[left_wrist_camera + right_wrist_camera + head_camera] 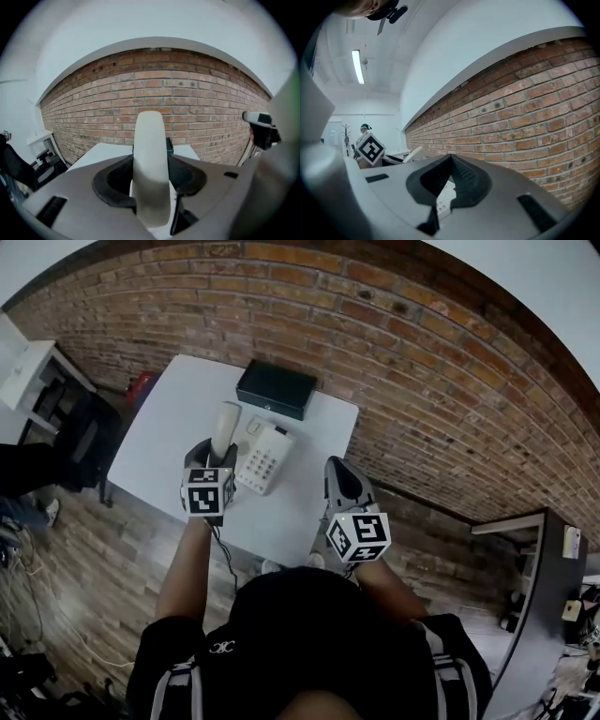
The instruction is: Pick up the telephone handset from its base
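Note:
My left gripper is shut on the cream telephone handset, which stands nearly upright above the table's left part. In the left gripper view the handset fills the gap between the dark pads and sticks out past them. The white telephone base with its keypad lies on the white table just right of the handset. My right gripper hovers at the table's right edge, shut with nothing in it. In its own view the right gripper has its pads meeting, with the base showing below them.
A black box lies at the table's back edge against the brick wall. A white shelf unit and a dark chair stand to the left. A cable hangs off the table's front.

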A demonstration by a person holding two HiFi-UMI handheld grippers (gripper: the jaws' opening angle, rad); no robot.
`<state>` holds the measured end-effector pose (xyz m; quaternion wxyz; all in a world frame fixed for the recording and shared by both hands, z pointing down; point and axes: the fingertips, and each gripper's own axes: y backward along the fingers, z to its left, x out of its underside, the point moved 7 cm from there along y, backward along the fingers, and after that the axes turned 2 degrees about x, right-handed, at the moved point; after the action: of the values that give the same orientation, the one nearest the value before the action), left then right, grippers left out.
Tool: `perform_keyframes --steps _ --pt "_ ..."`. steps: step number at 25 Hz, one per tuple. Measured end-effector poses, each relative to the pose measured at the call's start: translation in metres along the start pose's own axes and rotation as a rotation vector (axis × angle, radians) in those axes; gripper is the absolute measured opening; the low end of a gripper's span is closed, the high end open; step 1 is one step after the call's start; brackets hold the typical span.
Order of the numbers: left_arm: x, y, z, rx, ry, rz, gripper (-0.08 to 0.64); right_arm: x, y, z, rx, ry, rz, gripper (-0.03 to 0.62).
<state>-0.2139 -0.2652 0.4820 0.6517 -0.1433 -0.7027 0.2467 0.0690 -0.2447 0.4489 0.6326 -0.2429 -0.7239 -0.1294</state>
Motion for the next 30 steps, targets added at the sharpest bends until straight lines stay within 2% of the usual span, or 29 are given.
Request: perform_keyframes --steps 6,15,22,30 --pt "-0.003 0.047 -0.022 -0.035 0.087 -0.118 0.210 -0.008 -0.013 0.014 -0.066 0.004 -0.030 -0.003" --pt "0.006 0.105 -0.043 -0.080 0.140 -0.214 0.212 -0.013 -0.021 0.044 -0.149 0.026 -0.061 -0.003" --pt "0.014 0.112 -0.047 -0.078 0.147 -0.247 0.212 -0.003 -0.018 0.055 -0.185 0.019 -0.033 -0.003" --pt "0.013 0.110 -0.051 -0.047 0.137 -0.262 0.212 0.000 -0.016 0.055 -0.186 0.014 -0.025 -0.003"
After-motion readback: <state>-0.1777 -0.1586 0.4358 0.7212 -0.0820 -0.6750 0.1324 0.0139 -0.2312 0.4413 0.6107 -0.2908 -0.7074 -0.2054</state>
